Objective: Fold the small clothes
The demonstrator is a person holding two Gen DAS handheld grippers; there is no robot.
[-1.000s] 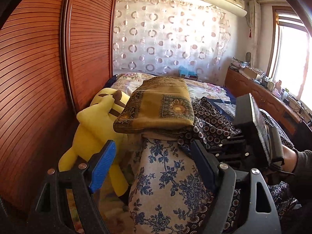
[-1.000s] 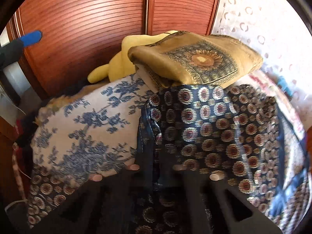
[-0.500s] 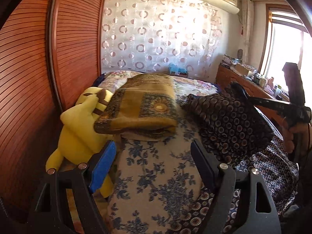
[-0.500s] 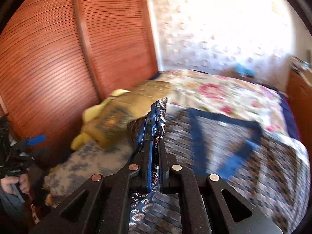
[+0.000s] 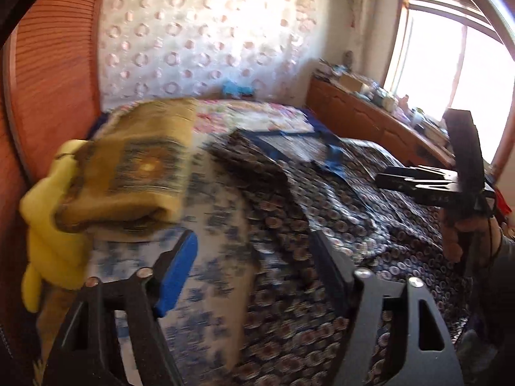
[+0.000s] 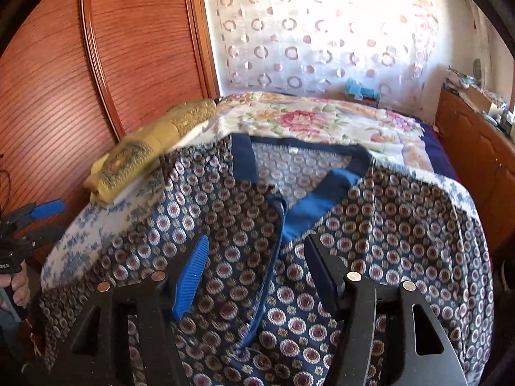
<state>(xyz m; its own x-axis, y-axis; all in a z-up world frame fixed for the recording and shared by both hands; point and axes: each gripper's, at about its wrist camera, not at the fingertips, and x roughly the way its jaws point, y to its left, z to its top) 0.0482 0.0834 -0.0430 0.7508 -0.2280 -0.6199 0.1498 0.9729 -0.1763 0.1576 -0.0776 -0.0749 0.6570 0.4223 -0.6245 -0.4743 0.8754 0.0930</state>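
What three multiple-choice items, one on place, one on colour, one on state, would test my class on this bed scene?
1. Where does the folded mustard cloth lie?
A. by the wooden doors
B. by the window
C. on the dresser

2. What colour is the shirt collar's trim?
A. red
B. blue
C. white

3. How do the right gripper fingers stand?
A. shut on the shirt
B. shut on nothing
C. open, apart over the shirt

Answers: 1 A, it sits at the bed's edge beside the doors. 2 B, a blue band edges the neckline. 3 C, cloth shows between the spread fingers.

right gripper (image 6: 254, 273) jaws: clamped → apart | patterned garment (image 6: 370, 241): released, now spread flat
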